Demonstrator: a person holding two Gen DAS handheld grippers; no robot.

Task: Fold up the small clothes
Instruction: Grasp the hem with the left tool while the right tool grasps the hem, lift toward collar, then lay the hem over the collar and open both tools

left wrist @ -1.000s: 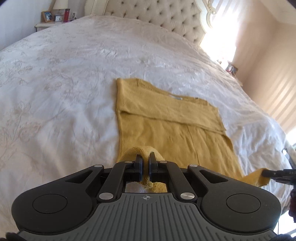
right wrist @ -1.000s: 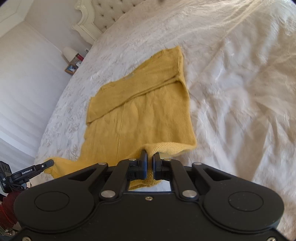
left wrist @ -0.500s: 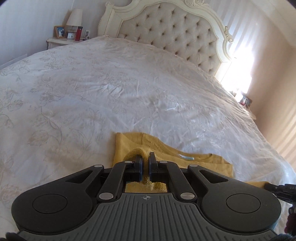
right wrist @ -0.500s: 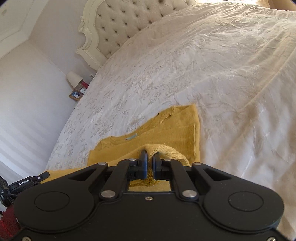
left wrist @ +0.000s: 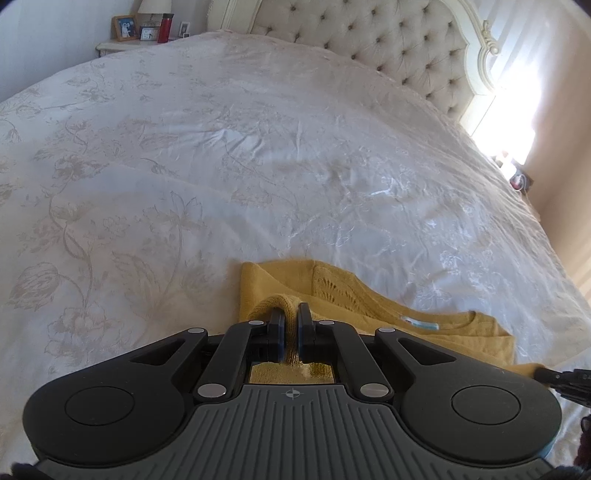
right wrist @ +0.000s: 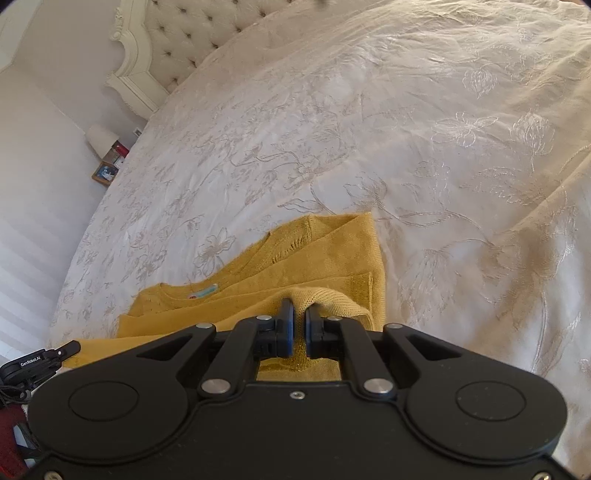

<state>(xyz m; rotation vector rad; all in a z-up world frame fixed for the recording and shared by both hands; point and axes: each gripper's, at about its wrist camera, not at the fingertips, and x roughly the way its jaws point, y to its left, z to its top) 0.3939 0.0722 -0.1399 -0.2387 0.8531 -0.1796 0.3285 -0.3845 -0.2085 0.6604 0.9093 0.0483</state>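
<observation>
Left wrist: both fingers (left wrist: 276,321) apparently pinch sweater (left wrist: 369,306).

We see a wide bed (left wrist: 258,147) under a white floral-embroidered cover, its cream tufted headboard (left wrist: 369,40) at twelve o'clock. At eleven o'clock a nightstand (left wrist: 122,45) carries a lamp (left wrist: 154,7), a framed photo (left wrist: 125,27) and a red bottle (left wrist: 165,28). Strong daylight floods in at two o'clock against beige walls (left wrist: 565,184).

Only readable text is "GenRobot.AI", white print on the left gripper (right wrist: 37,363); the sweater (right wrist: 332,254) neck label is too blurry.
</observation>
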